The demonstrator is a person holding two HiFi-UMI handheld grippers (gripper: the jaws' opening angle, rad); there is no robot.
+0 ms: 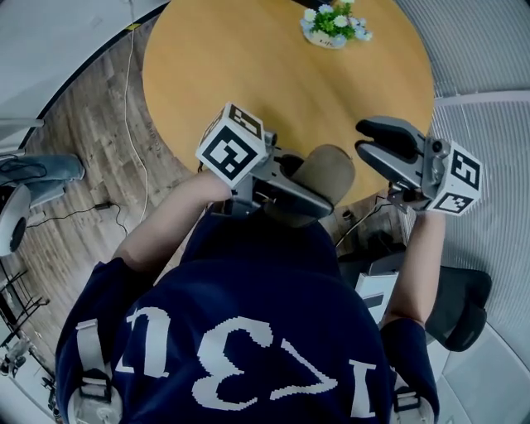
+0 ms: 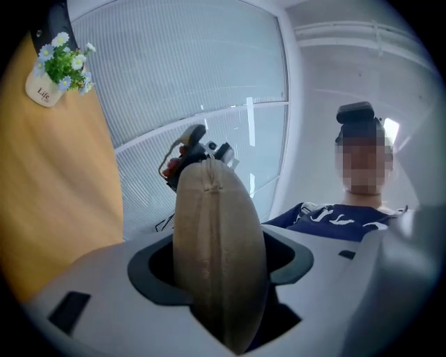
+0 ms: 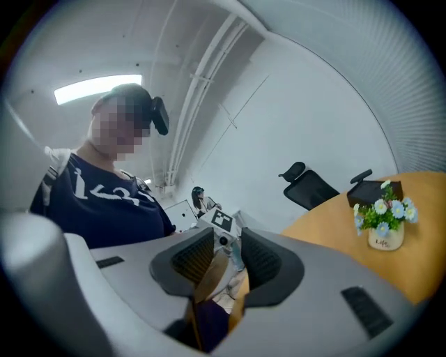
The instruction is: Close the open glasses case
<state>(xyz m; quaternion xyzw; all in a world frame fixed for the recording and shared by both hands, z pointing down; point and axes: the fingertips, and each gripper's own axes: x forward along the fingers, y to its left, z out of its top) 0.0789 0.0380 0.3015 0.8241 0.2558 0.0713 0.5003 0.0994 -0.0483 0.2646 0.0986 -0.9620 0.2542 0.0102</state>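
The place looks like an office or meeting room. A round wooden tabletop point(image 1: 248, 74) bears a small pot of flowers point(image 1: 333, 23), and a black swivel chair point(image 3: 311, 188) stands at its far edge. The floor point(image 1: 83, 132) is grey wood-look plank with a thin cable point(image 1: 128, 99) trailing across it. Finely ribbed white panels point(image 2: 195, 70) line the walls. A strip light point(image 3: 97, 86) and exposed pipes point(image 3: 198, 84) run along the white ceiling. A second person point(image 3: 201, 201) stands far back.
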